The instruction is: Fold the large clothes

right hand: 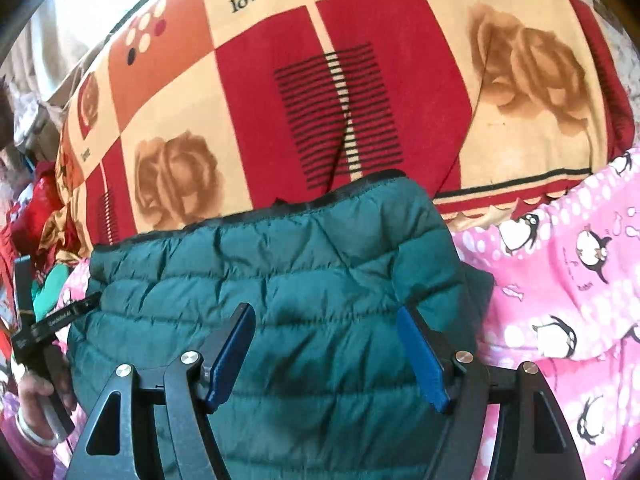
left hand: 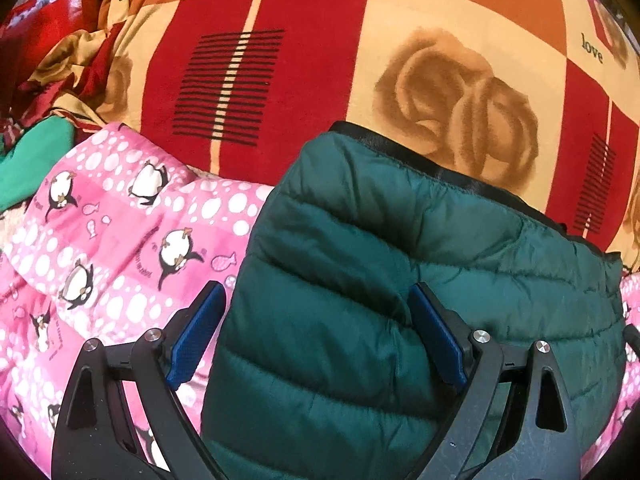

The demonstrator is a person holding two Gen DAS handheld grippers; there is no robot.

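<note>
A dark green quilted puffer jacket (left hand: 400,280) lies folded on a pink penguin-print quilt (left hand: 112,232); its black-trimmed edge points away from me. My left gripper (left hand: 316,300) is open, its blue pads straddling the jacket's left part just above the fabric. In the right wrist view the same jacket (right hand: 280,264) fills the middle. My right gripper (right hand: 326,324) is open over it, holding nothing. The left gripper's handle and the hand holding it (right hand: 40,360) show at the jacket's left edge.
A red, orange and cream checked blanket with roses and "love" print (left hand: 360,40) covers the bed beyond the jacket. A green cloth (left hand: 36,160) and crumpled red bedding (left hand: 60,20) lie at far left. The pink quilt (right hand: 560,280) spreads to the right.
</note>
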